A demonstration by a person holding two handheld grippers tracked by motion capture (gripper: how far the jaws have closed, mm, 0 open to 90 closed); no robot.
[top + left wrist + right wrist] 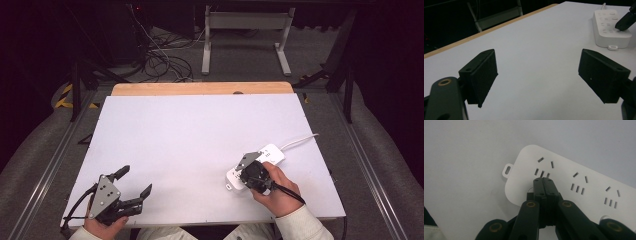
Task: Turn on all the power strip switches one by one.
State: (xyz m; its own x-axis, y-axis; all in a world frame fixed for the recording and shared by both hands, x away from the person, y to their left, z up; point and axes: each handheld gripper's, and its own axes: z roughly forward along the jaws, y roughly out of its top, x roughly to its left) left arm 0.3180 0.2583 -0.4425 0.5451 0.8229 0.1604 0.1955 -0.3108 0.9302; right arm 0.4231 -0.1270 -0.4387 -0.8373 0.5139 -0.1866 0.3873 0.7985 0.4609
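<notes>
1. Pressing down on the power strip (255, 165), the right gripper (543, 180) was seen with its jaws shut tight together and nothing pinched between them; the joined tips were set on the strip's top face, just below the end socket's slots.
2. The power strip was found lying flat on the white counter (200, 145), toward the near right part of it, with its long axis running on a diagonal from the near end under the gripper to the far right, where its white cable (300, 141) trailed off.
3. A small hanging tab (508, 170) was noted at the strip's near end, just beside the gripper tips.
4. The right hand (280, 192) was judged much the nearer of the two: it was held directly over the strip's near end, the wrist bent so that the gripper pointed down onto it.
5. The left gripper (134, 182) was held well apart from the strip, near the counter's front left corner, its jaws spread wide and empty, pointed across the counter toward the strip.
6. Any coming press or shift was judged to depend on the tips being kept square on the strip's top.
</notes>
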